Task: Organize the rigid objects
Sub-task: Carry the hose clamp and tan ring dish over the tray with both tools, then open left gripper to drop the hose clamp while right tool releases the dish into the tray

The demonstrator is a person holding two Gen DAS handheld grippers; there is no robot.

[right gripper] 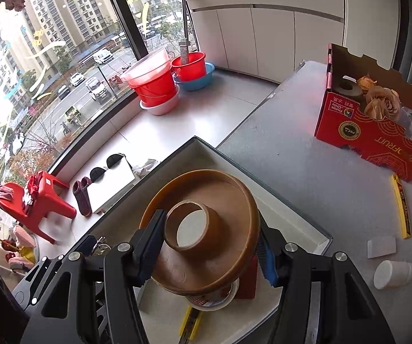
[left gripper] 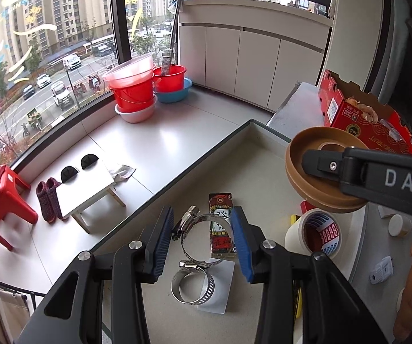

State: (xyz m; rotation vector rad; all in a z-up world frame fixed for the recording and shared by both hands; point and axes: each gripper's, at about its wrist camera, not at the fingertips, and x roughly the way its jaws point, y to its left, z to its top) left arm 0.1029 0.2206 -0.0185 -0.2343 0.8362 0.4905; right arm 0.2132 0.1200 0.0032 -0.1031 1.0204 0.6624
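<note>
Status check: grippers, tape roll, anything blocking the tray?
Left gripper open over hose clamps. Right gripper shut on brown tape roll, above tray. White tape roll beneath.

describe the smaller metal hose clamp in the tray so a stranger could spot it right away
Start at the shallow white tray with the dark rim. Between the open left gripper's fingers lie two silver hose clamps. The smaller metal hose clamp is the nearer one, resting partly on a white card, unlike the larger ring beside the patterned box.

Brown tape roll (right gripper: 203, 235) hides most of white tape roll (right gripper: 214, 301).
</note>
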